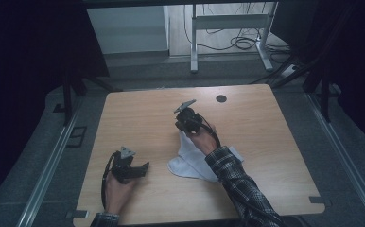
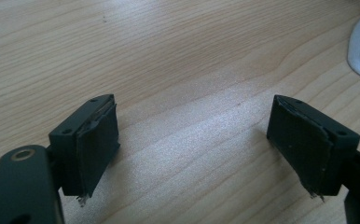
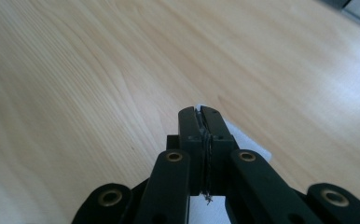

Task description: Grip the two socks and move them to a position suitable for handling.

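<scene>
Cloth (image 1: 190,158) hangs from the right gripper (image 1: 184,126), jaws clamped on its corner, tail trailing on the table (image 1: 138,109) below; left gripper (image 2: 192,144) waits wide open, empty, cloth edge off beside it, ready to catch another corner.

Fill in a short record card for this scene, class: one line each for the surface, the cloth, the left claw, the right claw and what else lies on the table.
surface: light wooden table
cloth: white cloth, partly lifted at its far corner, the rest lying on the table
left claw: jaws wide apart, nothing between them, over bare wood beside the cloth
right claw: jaws closed, pinching the cloth's corner
other: small dark round spot near the far edge
</scene>
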Demonstrator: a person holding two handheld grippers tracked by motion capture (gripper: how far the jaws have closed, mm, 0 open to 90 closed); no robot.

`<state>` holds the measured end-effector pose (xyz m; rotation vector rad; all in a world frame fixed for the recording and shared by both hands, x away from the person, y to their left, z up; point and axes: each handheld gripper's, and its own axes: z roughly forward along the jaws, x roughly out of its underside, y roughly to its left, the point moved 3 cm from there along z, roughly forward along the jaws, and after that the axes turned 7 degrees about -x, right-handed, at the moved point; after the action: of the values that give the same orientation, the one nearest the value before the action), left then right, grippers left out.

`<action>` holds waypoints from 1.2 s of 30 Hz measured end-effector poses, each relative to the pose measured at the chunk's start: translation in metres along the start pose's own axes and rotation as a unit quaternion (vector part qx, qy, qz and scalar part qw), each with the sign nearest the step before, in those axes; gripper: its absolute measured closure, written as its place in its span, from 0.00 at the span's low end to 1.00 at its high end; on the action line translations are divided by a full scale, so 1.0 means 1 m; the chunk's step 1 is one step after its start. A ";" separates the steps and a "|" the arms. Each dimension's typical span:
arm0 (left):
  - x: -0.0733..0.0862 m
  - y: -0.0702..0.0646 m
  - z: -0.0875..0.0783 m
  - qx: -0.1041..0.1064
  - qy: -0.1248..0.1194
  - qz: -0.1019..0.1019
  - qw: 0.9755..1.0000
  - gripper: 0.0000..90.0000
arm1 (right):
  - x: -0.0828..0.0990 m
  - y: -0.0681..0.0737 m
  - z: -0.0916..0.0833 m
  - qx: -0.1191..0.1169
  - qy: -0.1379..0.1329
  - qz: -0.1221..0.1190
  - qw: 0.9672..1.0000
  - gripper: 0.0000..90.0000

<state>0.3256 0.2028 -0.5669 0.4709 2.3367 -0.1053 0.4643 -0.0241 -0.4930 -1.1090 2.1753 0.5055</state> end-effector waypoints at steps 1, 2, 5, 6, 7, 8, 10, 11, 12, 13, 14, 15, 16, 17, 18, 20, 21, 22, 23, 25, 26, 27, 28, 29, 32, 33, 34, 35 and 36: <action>0.000 0.000 0.000 0.000 0.001 0.000 1.000 0.18 | -0.004 0.001 -0.006 0.001 -0.003 -0.003 1.000 0.98; 0.000 0.000 0.000 0.000 0.001 0.000 1.000 0.18 | -0.004 0.001 -0.006 0.001 -0.003 -0.003 1.000 0.98; 0.000 0.000 0.000 0.000 0.000 -0.001 1.000 0.18 | -0.018 0.004 -0.027 0.003 -0.022 -0.006 1.000 0.98; 0.000 0.000 0.000 0.000 0.000 -0.001 1.000 0.18 | -0.022 0.004 -0.031 0.003 -0.029 -0.005 1.000 0.98; 0.000 0.000 0.000 0.000 0.000 -0.001 1.000 0.18 | -0.022 0.004 -0.031 0.003 -0.029 -0.005 1.000 0.98; 0.000 0.000 0.000 0.000 0.001 -0.001 1.000 0.18 | -0.026 0.005 -0.035 0.003 -0.034 -0.004 0.999 0.98; 0.000 0.000 0.000 -0.001 0.001 0.000 1.000 0.18 | -0.043 0.008 -0.047 0.004 -0.053 -0.008 0.999 0.98; 0.000 0.000 0.000 -0.001 0.001 0.000 1.000 0.18 | -0.043 0.008 -0.047 0.004 -0.053 -0.008 0.999 0.98; 0.000 0.000 0.000 0.000 -0.002 -0.003 1.000 0.18 | -0.047 0.010 -0.049 0.004 -0.060 -0.010 0.998 0.98; 0.000 0.000 0.000 -0.001 -0.002 -0.002 1.000 0.18 | -0.055 0.012 -0.054 0.004 -0.068 -0.014 0.998 0.98; 0.000 0.000 0.000 0.000 -0.001 -0.003 1.000 0.18 | -0.067 0.017 -0.061 0.006 -0.083 -0.020 0.996 0.98; 0.000 0.000 0.000 0.000 -0.001 -0.003 1.000 0.18 | -0.072 0.019 -0.065 0.007 -0.087 -0.026 0.996 0.98; 0.000 0.000 0.000 -0.001 -0.001 -0.003 1.000 0.19 | -0.078 0.023 -0.069 0.007 -0.093 -0.030 0.995 0.98; 0.000 0.000 0.000 -0.001 -0.001 -0.003 1.000 0.19 | -0.078 0.023 -0.069 0.007 -0.093 -0.030 0.995 0.98; 0.000 0.000 0.000 0.000 0.000 -0.002 1.000 0.19 | -0.085 0.026 -0.074 0.008 -0.102 -0.033 0.994 0.98; 0.000 0.000 0.000 0.000 0.000 -0.002 1.000 0.18 | -0.098 0.036 -0.089 0.011 -0.122 -0.047 0.991 0.98; 0.000 0.000 0.000 -0.001 0.000 -0.002 1.000 0.19 | -0.099 0.038 -0.094 0.014 -0.125 -0.053 0.991 0.98; 0.000 0.000 0.000 -0.001 0.000 -0.002 1.000 0.19 | -0.099 0.039 -0.099 0.016 -0.129 -0.057 0.990 0.98; 0.000 0.000 0.000 -0.001 0.000 -0.002 1.000 0.19 | -0.099 0.039 -0.099 0.016 -0.129 -0.057 0.990 0.98; 0.000 0.000 0.000 -0.001 0.000 -0.003 1.000 0.19 | -0.090 0.035 -0.108 0.015 -0.137 -0.051 0.989 0.98; 0.000 0.000 0.000 -0.001 0.000 -0.003 1.000 0.19 | -0.086 0.032 -0.109 0.014 -0.135 -0.048 0.990 0.98; 0.000 0.000 0.000 -0.001 0.000 -0.003 1.000 0.19 | -0.086 0.032 -0.109 0.014 -0.135 -0.048 0.990 0.98; 0.000 0.000 0.000 -0.002 -0.001 -0.002 1.000 0.19 | -0.078 0.028 -0.110 0.010 -0.134 -0.041 0.990 0.98; 0.000 0.000 0.000 -0.002 -0.001 -0.003 1.000 0.19 | -0.062 0.021 -0.110 0.005 -0.130 -0.026 0.991 0.98; 0.000 0.000 0.000 -0.003 -0.001 -0.004 1.000 0.19 | -0.046 0.014 -0.110 0.000 -0.128 -0.015 0.992 0.98; 0.000 0.000 0.000 -0.004 -0.001 -0.005 1.000 0.19 | -0.034 0.007 -0.110 0.003 -0.122 -0.006 0.993 0.98; 0.000 0.000 0.000 -0.004 -0.001 -0.005 1.000 0.19 | -0.031 0.005 -0.110 0.004 -0.121 -0.002 0.993 0.98; 0.000 0.000 0.000 -0.004 -0.001 -0.005 1.000 0.19 | -0.031 0.005 -0.110 0.004 -0.121 -0.002 0.993 0.98; -0.001 0.000 0.000 -0.005 -0.001 -0.005 1.000 0.19 | -0.026 -0.003 -0.111 0.006 -0.119 0.009 0.993 0.98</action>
<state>0.3261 0.2021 -0.5668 0.4542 2.3377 -0.0999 0.4376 -0.0759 -0.3952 -0.9705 1.9796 0.6008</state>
